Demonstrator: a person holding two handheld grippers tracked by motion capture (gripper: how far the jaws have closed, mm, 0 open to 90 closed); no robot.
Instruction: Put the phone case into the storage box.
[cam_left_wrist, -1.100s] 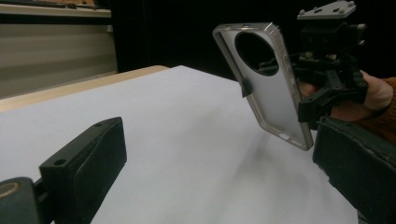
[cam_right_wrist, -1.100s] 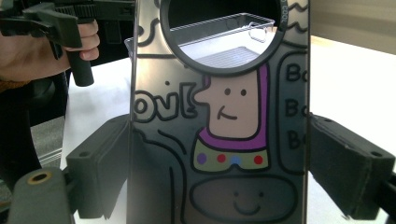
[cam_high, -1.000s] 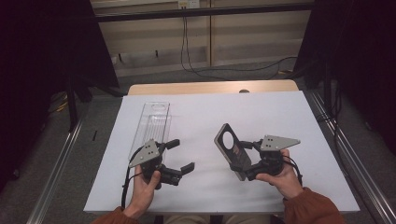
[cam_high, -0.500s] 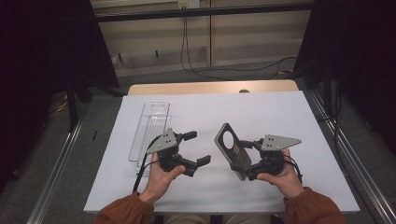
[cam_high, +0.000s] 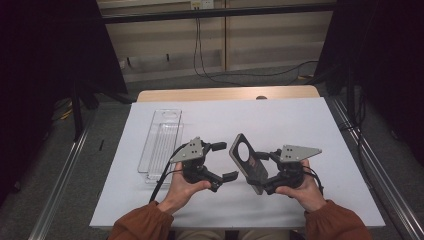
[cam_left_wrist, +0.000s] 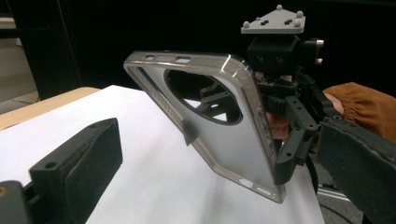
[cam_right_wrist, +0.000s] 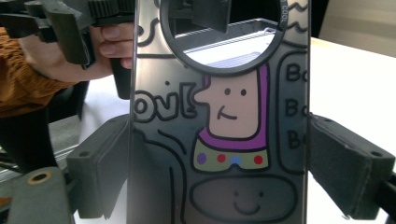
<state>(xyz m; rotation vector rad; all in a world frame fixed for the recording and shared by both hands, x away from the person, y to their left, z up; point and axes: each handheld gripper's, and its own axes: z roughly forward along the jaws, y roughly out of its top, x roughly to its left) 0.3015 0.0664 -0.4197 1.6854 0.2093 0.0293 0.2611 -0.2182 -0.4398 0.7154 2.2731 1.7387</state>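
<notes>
The right tool (cam_high: 260, 172) pinches a phone case (cam_high: 247, 161) by its long edges, tilted above the counter (cam_high: 300, 125). The left tool (cam_high: 223, 161) faces it, jaws spread, holding nothing. A clear tray (cam_high: 161, 140) lies beside it.

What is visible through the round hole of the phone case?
In the right gripper view, the hole in the phone case shows the clear tray and a left gripper jaw; the case covers the rest.

Smoky translucent phone case (cam_high: 248, 161), round camera cutout, cartoon print; upright, tilted, clamped edgewise, counter's 5 o'clock area.
</notes>
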